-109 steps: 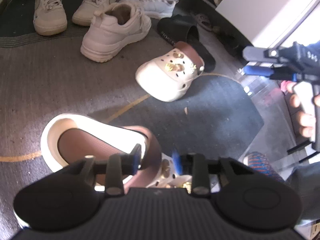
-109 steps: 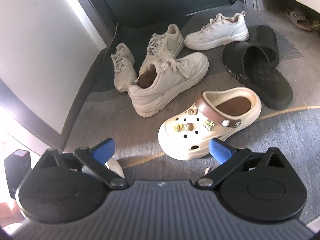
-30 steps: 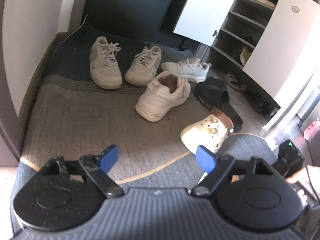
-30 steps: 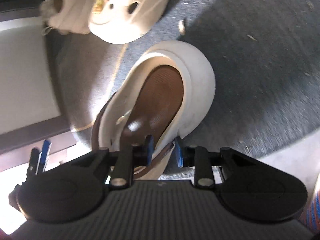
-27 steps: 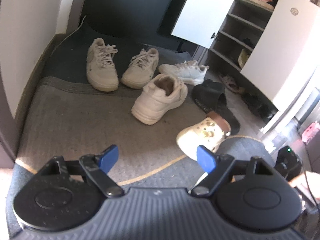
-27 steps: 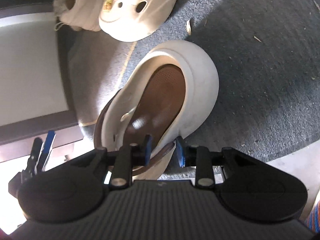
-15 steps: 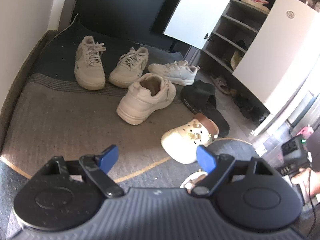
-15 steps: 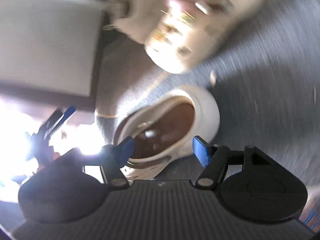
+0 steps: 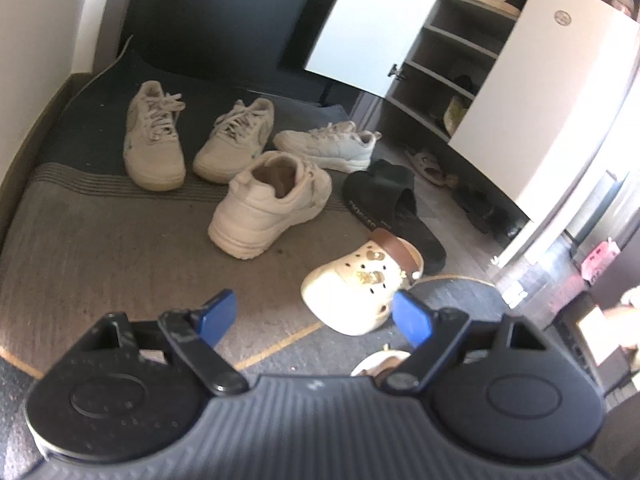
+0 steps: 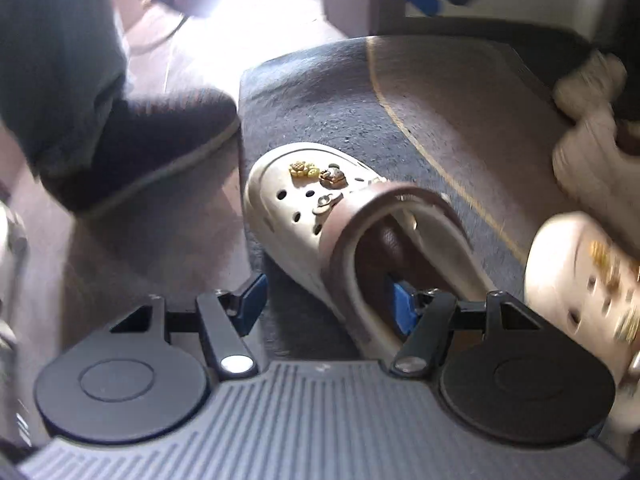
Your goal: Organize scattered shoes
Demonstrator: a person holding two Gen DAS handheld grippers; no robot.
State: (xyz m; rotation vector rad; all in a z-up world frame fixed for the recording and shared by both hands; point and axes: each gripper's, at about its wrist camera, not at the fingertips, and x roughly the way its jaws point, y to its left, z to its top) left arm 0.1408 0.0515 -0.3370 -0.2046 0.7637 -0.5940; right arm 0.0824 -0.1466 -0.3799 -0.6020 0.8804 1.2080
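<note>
While the left gripper (image 9: 314,318) hangs wide open and empty over the mat (image 9: 100,248), the left wrist view reads left to right: two cream lace-up sneakers (image 9: 154,136) side by side at the back, a chunky white sneaker (image 9: 272,200) lying in front of them, a flat white trainer (image 9: 328,146) further back, black slides (image 9: 394,212), then a cream clog with charms (image 9: 360,284) just ahead of the right fingertip, and the open shoe cabinet (image 9: 452,80) at far right.

Change from a second ago: the right gripper (image 10: 326,304) was pinched on the heel rim of the second cream clog (image 10: 340,224); now its jaws stand about half open, one blue pad inside the clog's opening, the other outside on the mat, neither pressing. The view has also rolled over, so the clog now points away. It sits on the dark mat, sole down, the other clog just beside it at the right edge.

Judgement: clog released and set down next to its mate, so the pair looks nearly matched; sneakers and slides not yet sorted.
</note>
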